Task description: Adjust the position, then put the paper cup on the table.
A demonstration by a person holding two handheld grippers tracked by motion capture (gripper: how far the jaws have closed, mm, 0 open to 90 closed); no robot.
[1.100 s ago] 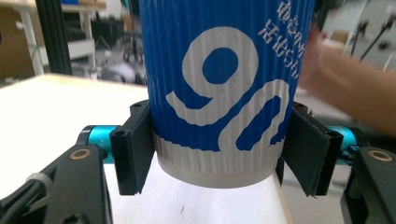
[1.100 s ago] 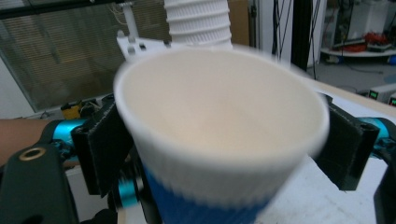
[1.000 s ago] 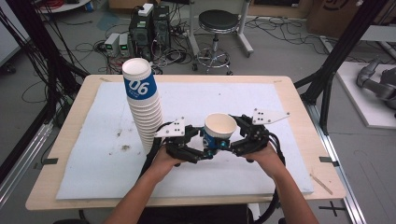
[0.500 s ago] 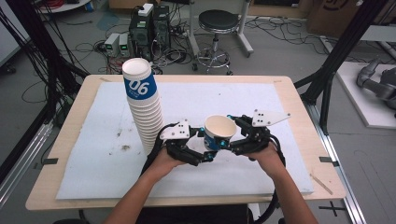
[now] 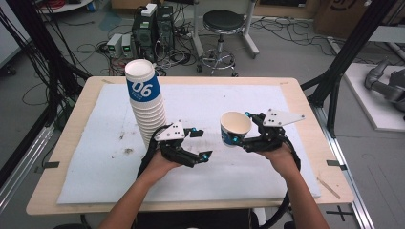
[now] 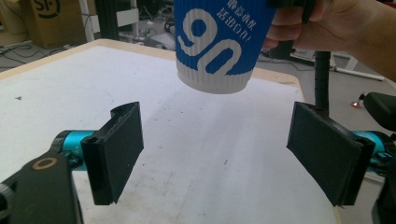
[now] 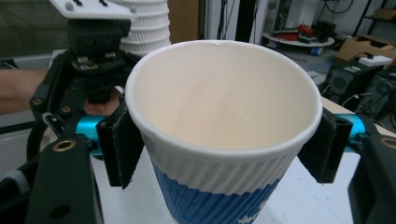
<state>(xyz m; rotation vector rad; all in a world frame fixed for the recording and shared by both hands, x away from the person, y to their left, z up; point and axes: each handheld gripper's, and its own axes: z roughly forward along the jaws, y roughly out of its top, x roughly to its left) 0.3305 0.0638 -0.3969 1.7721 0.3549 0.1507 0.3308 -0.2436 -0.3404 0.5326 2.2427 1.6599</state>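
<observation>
Since the earlier frame, the paper cup (image 5: 235,128) has been carried away from the left tongs (image 5: 199,144) toward the right of the table (image 5: 305,107), and the two hands are now seen well apart. The right tongs (image 5: 237,139) have just been closing; their pads are pressed against opposite sides of the ribbed white band just below the rim, as confirmed in the right gripper view, where the cup (image 7: 224,135) is pinched between both jaws. The left tongs (image 6: 219,156) are spread wide with nothing between them; the cup (image 6: 223,44) is seen above and beyond them, clear of the white mat.

The cup is held upright, mouth up and base down, its long axis close to vertical with a slight lean; the exact tilt cannot be judged well from the high view. It is held aloft above the table, to the right of the tall stack of cups (image 5: 145,107).

Risks, as judged from this grip: the thin wall may be ovalised or creased if the squeeze is tightened, since the hold is taken high near the rim. Slippage is possible because the cup tapers downward, so it could drop through a loosened hold. The leaning stack could be toppled if it is brushed by the left forearm or tongs.
</observation>
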